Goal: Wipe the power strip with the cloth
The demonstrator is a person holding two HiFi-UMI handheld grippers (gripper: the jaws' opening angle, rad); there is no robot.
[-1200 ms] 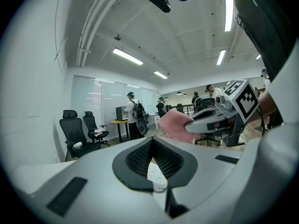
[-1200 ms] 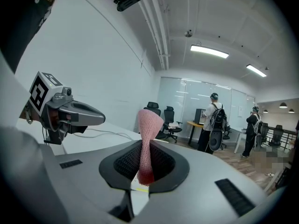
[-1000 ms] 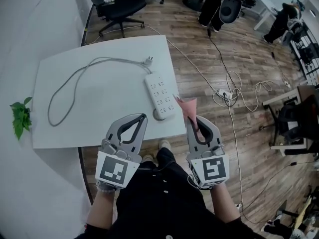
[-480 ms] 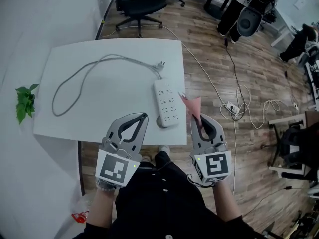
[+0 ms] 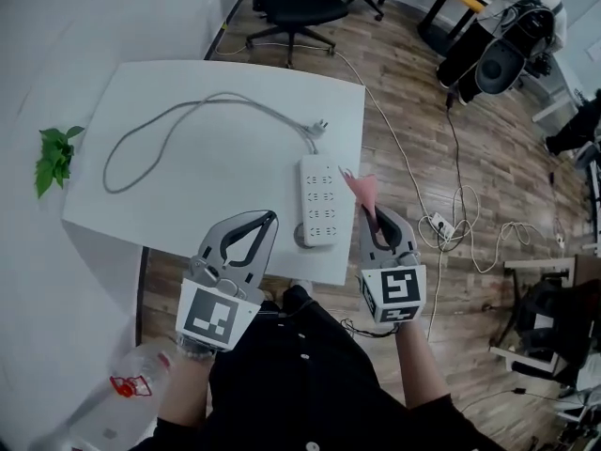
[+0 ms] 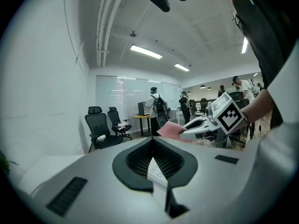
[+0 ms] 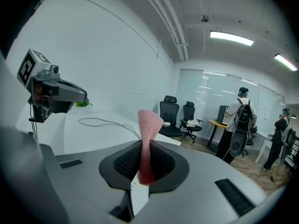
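A white power strip (image 5: 319, 200) lies near the front right edge of the white table (image 5: 188, 224), its grey cable (image 5: 178, 120) looping to the left and its plug (image 5: 321, 126) behind it. My right gripper (image 5: 373, 220) is shut on a pink cloth (image 5: 362, 188) that sticks up from the jaws (image 7: 148, 139), just right of the strip and raised off the table. My left gripper (image 5: 264, 222) hovers over the table's front edge, left of the strip, jaws together with nothing held (image 6: 152, 143).
A green plant (image 5: 53, 158) hangs off the table's left side. Black office chairs (image 5: 300, 3) stand behind the table. Cables (image 5: 451, 224) trail over the wooden floor at the right. A plastic bottle (image 5: 122, 397) shows at the lower left. People stand far off (image 7: 240, 120).
The view has shifted: table and power strip sit lower and more to the right in the picture. Both grippers keep their pose, the cloth still held in the right one.
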